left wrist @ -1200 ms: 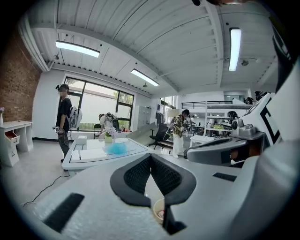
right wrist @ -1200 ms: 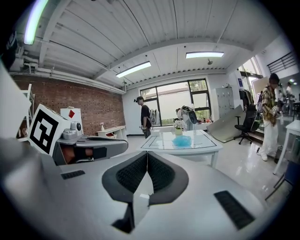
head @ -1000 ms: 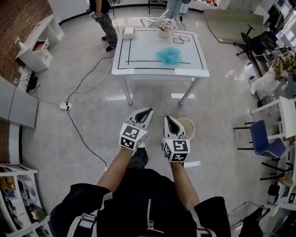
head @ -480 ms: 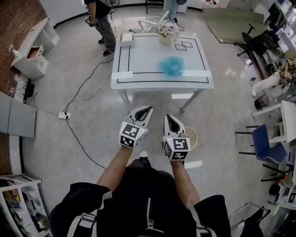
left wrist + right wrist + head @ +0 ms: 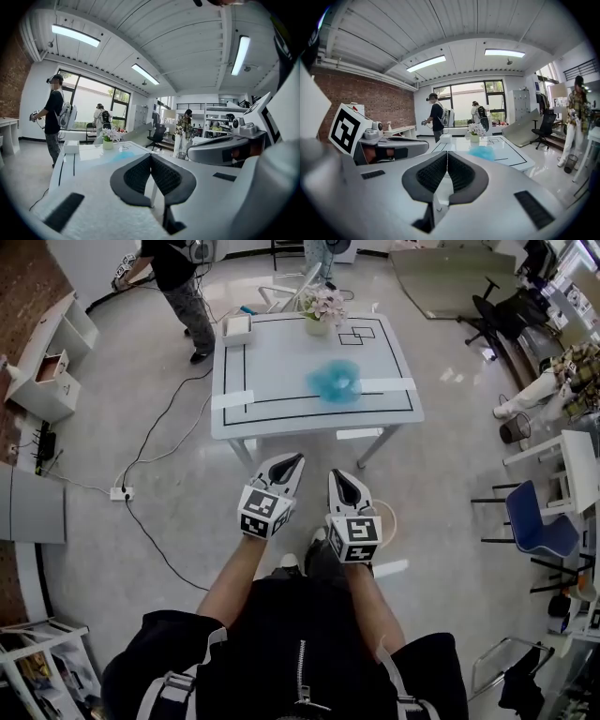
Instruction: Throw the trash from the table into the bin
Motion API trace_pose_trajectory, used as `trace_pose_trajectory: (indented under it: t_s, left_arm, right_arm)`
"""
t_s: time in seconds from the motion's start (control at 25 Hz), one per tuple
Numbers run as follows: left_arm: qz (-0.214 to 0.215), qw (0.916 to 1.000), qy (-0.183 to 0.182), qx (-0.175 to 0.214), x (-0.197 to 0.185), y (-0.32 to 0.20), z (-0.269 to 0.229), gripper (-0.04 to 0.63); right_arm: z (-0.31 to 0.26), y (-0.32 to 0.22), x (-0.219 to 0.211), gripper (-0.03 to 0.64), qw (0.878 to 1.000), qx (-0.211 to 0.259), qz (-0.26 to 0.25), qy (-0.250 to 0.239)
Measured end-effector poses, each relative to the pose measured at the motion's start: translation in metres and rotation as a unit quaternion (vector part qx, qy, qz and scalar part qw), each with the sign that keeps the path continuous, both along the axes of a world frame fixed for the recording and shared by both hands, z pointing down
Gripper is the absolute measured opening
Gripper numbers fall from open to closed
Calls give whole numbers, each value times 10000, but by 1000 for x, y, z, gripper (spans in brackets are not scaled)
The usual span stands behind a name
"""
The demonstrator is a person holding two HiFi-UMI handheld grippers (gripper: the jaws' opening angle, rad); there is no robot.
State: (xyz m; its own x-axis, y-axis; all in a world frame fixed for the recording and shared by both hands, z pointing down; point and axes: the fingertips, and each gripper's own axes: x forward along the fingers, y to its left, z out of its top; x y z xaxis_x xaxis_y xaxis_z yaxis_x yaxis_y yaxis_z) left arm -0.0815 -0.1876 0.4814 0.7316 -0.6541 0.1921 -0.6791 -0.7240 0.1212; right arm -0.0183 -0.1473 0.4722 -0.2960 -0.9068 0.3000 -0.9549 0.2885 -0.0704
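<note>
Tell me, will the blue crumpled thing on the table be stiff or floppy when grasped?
The blue crumpled thing looks thin, so probably floppy and light. It lies low on the table, so rolling seems unlikely.

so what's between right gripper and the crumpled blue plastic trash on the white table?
Head view: only grey floor and the white table's near edge separate right gripper and crumpled blue trash.
</note>
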Motion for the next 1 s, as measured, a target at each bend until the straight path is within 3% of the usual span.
trace_pose_trajectory:
  t_s: [0.4,1.0]
  left_arm:
    - [113,9999,-26,-28,23,-31,6,6]
    - [-80,9995,-163,-258,65,-141,30,6]
  right_arm:
    - [13,-31,18,11,9998,-140,58,-127]
    - [32,-145,60,11,9991,-303,-204,-207]
